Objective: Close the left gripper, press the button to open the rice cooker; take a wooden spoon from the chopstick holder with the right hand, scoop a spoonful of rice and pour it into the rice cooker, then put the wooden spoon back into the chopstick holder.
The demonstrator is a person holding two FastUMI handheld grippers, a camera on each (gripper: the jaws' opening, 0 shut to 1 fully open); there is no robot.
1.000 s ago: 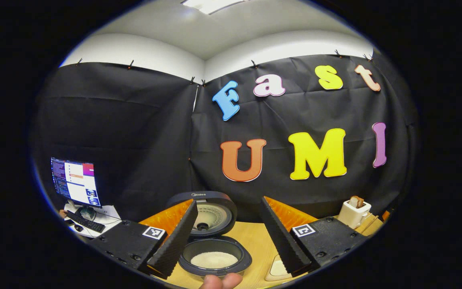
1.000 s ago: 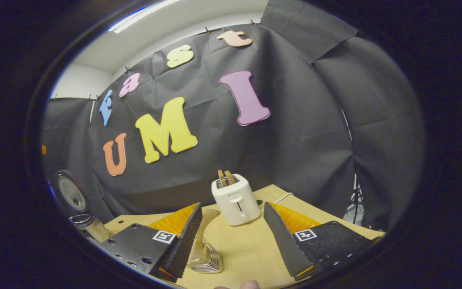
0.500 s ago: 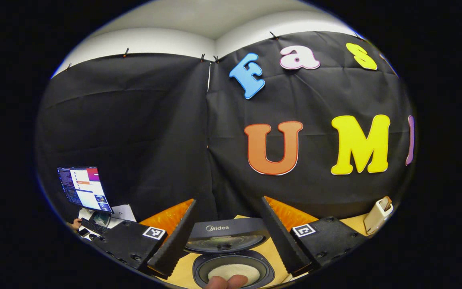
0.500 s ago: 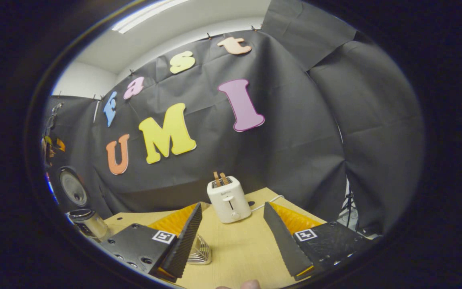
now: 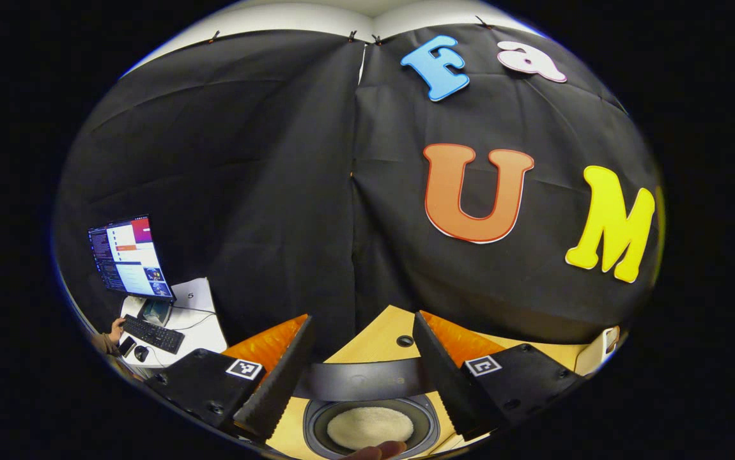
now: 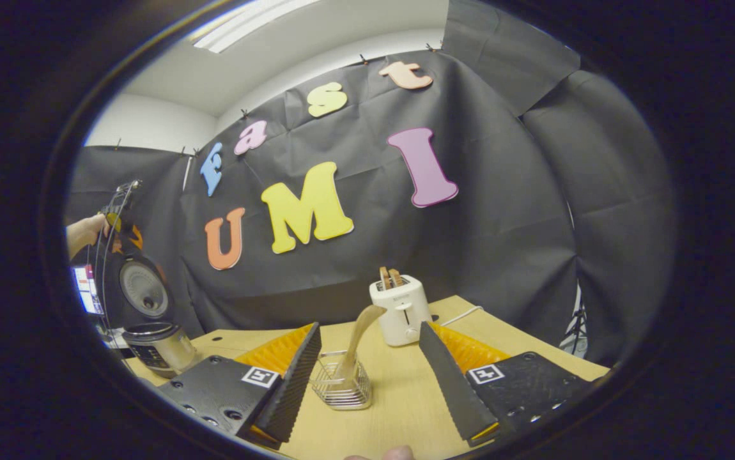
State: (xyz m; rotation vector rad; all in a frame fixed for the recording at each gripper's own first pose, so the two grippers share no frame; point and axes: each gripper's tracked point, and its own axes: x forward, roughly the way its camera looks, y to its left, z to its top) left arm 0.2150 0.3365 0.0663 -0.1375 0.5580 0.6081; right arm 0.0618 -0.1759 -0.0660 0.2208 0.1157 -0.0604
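Wooden spoon (image 6: 358, 338) stands tilted in the wire holder (image 6: 342, 383) at lower centre, handle leaning up-right, just ahead of the right gripper (image 6: 371, 383), jaws apart and empty. The left gripper (image 5: 361, 377), jaws also apart, hangs over the open rice cooker (image 5: 371, 425) at bottom centre.

The left tongs (image 5: 361, 377) hang above the open rice cooker (image 5: 371, 425) with their two fingers (image 5: 278, 383) spread well apart; nothing sits between them but the cooker below; its raised lid (image 5: 361, 381) shows edge-on as a dark band running from one finger to the other; under the lid the round inner pot holds a pale mound of rice (image 5: 369, 427); a fingertip (image 5: 377, 451) shows at the bottom edge, just below the pot; the cooker stands on a light wooden surface (image 5: 377, 335), which carries a small dark round spot (image 5: 404, 340) behind the lid; at far right, near the rim, is part of a cream toaster (image 5: 597, 358); at far left, a lit monitor (image 5: 128, 255) stands over a white desk (image 5: 204, 329) with a keyboard (image 5: 150, 332) and a mouse (image 5: 140, 350); a hand (image 5: 114, 331) rests at the keyboard's near end.
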